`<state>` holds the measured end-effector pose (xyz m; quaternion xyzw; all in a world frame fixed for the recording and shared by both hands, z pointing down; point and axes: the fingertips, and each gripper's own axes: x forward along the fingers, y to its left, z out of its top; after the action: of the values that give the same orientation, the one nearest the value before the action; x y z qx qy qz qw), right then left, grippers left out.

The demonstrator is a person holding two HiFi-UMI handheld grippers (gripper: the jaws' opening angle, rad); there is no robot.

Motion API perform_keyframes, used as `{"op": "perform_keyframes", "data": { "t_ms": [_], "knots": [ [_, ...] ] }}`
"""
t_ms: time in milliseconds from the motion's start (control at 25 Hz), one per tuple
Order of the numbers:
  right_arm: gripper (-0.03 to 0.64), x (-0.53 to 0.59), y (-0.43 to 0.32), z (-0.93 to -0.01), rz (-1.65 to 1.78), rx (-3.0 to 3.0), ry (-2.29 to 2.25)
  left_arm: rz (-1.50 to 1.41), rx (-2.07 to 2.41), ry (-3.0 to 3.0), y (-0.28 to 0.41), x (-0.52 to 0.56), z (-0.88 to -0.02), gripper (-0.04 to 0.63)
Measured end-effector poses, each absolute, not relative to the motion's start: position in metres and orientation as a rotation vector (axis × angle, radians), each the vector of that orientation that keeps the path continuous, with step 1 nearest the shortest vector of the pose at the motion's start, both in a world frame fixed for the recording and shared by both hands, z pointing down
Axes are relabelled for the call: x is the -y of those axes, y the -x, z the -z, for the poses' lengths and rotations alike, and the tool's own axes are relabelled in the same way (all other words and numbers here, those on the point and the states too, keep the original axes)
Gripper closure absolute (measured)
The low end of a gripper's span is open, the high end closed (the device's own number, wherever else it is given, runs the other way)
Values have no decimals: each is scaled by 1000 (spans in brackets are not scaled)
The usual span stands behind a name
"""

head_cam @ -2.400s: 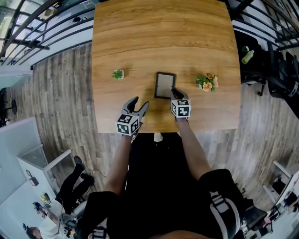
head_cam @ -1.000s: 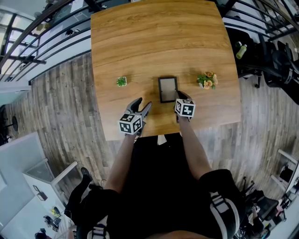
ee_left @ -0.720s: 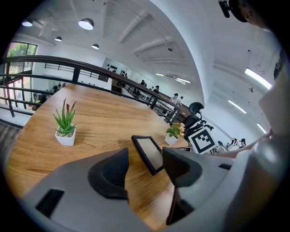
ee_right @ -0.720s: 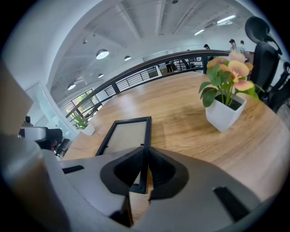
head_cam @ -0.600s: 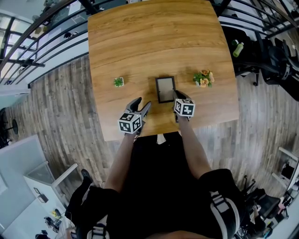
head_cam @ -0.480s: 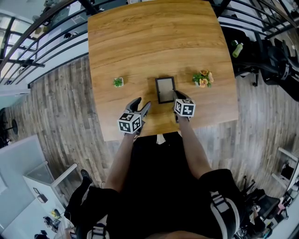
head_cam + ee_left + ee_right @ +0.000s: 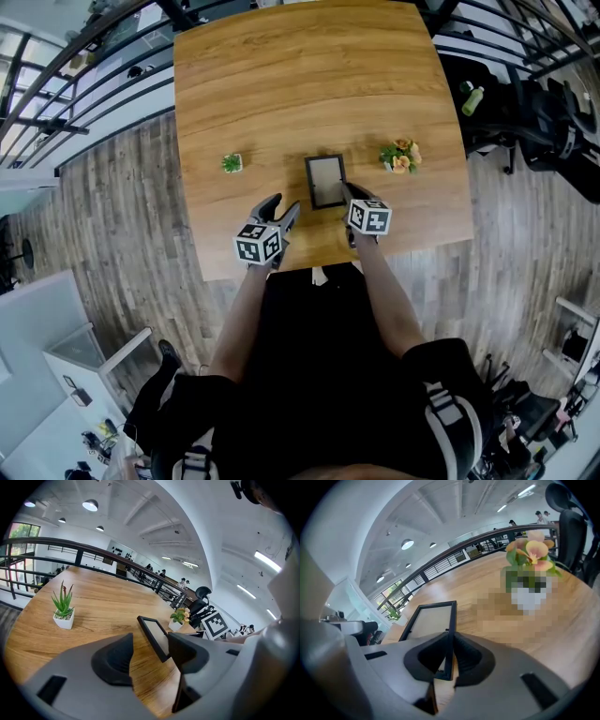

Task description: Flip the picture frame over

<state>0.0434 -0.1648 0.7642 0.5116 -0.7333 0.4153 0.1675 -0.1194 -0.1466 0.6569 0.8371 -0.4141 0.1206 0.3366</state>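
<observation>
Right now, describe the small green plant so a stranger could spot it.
On the wooden table, look left of the black picture frame. The green plant stands alone in a white pot; its spiky leaves, with no flowers, set it apart from the orange-flowered pot on the right.

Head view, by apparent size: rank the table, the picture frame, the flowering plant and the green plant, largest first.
1. table
2. picture frame
3. flowering plant
4. green plant
The last three sit on the same tabletop, so nearness to the camera hardly skews the order.
</observation>
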Motion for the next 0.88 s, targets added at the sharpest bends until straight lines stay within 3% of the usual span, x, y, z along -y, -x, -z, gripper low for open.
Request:
{"op": "perform_keyframes", "data": {
  "t_ms": [880],
  "knots": [
    [571,162,-36,-698,-1046,2468,-1250,-182,1057,-2156,77,172,-637,351]
  ]
}}
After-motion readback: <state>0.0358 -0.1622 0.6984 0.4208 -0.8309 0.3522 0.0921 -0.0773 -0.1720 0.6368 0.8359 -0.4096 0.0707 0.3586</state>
